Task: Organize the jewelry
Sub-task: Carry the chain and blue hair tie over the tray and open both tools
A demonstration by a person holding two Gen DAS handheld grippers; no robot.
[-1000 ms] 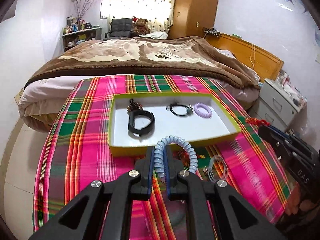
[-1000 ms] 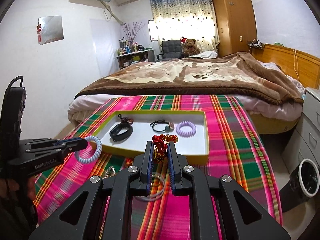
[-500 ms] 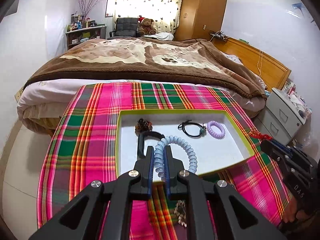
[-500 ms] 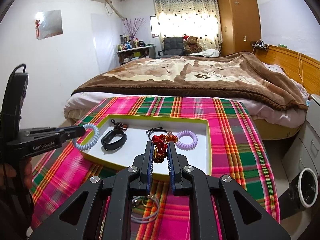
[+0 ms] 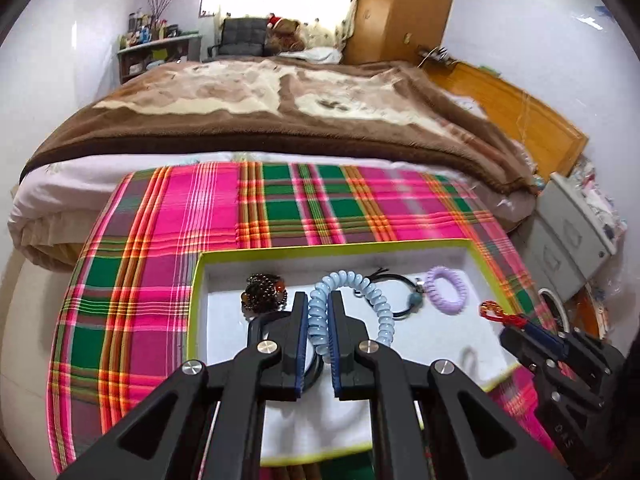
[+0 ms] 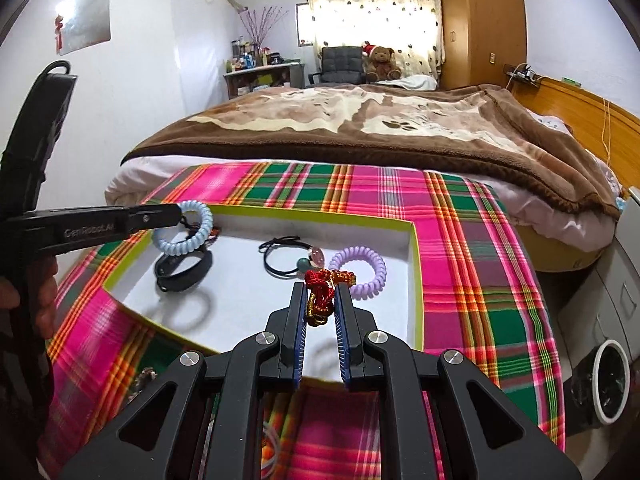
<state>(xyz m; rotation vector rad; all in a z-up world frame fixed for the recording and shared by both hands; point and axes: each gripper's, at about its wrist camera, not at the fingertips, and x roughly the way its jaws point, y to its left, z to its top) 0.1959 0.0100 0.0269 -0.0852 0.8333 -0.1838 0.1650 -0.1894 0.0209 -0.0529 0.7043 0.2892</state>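
Note:
My left gripper (image 5: pixel 318 300) is shut on a pale blue spiral bracelet (image 5: pixel 372 300) and holds it above the white tray with a yellow-green rim (image 5: pixel 340 246). My right gripper (image 6: pixel 320 292) is shut on a red and gold knotted bracelet (image 6: pixel 320 296) above the tray's (image 6: pixel 418 280) right half. In the tray lie a black band (image 6: pixel 184 268), a dark beaded bracelet (image 5: pixel 264 294), a black cord bracelet with beads (image 6: pixel 288 258) and a lilac spiral hair tie (image 6: pixel 360 266). The left gripper (image 6: pixel 176 214) also shows in the right wrist view, over the tray's left end.
The tray sits on a pink and green plaid cloth (image 5: pixel 160 264) over a table at the foot of a bed (image 6: pixel 380 120). Loose clear rings (image 6: pixel 270 444) lie on the cloth under my right gripper. A grey drawer cabinet (image 5: pixel 576 240) and a bin (image 6: pixel 608 384) stand to the right.
Both grippers have moved forward from over the cloth to above the tray, each still holding its bracelet.

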